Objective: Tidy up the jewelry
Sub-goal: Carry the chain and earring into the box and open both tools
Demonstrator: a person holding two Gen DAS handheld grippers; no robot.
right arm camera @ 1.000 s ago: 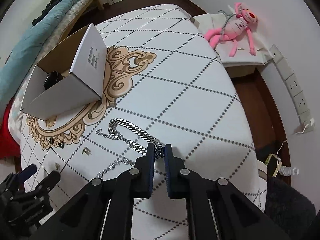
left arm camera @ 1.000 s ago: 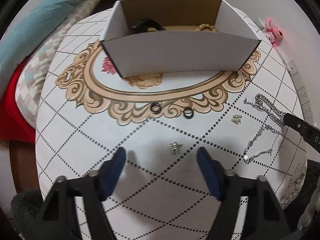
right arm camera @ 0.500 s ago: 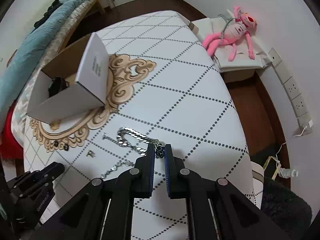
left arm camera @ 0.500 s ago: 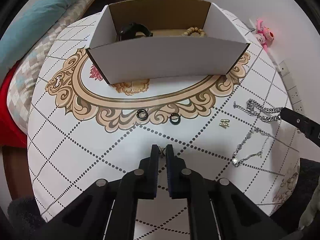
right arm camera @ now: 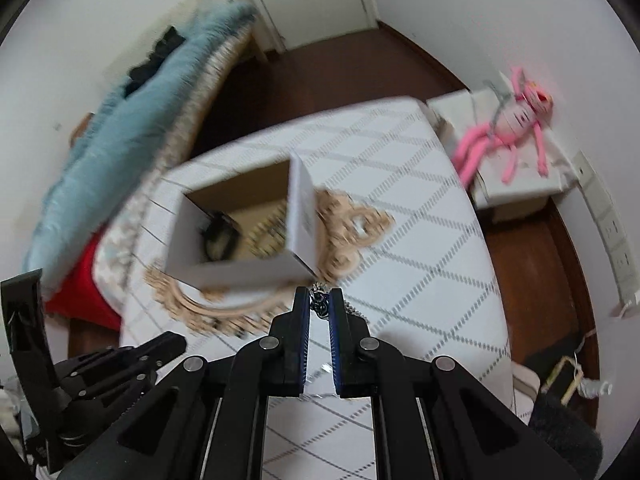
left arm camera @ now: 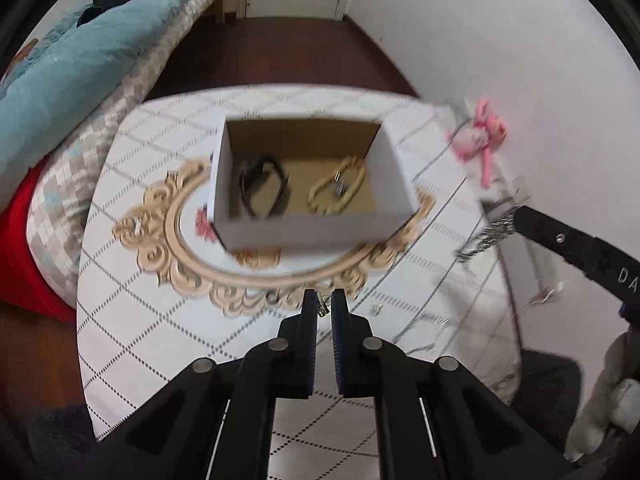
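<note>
My left gripper [left arm camera: 324, 307] is shut on a small gold earring [left arm camera: 322, 309] and holds it well above the table, short of the open white cardboard box [left arm camera: 312, 236]. The box holds a black bracelet [left arm camera: 262, 188] and a beaded bracelet [left arm camera: 338, 190]. My right gripper [right arm camera: 319, 307] is shut on a silver chain [right arm camera: 320, 300], lifted off the table; the chain [left arm camera: 486, 236] dangles from it in the left wrist view. The box [right arm camera: 236, 270] lies just beyond it. Another small earring [left arm camera: 375, 309] and a thin silver chain [left arm camera: 424, 322] lie on the table.
The round white table [left arm camera: 160, 320] has a dotted diamond pattern and a gold ornament. A bed with a teal blanket [left arm camera: 72, 52] is at the left. A pink plush toy [right arm camera: 508, 128] lies on a white stand at the right, near the wall.
Both grippers have risen high above the table, each carrying its piece. The silver chain has left the table. The view into the box has opened up; the frames are motion-blurred.
</note>
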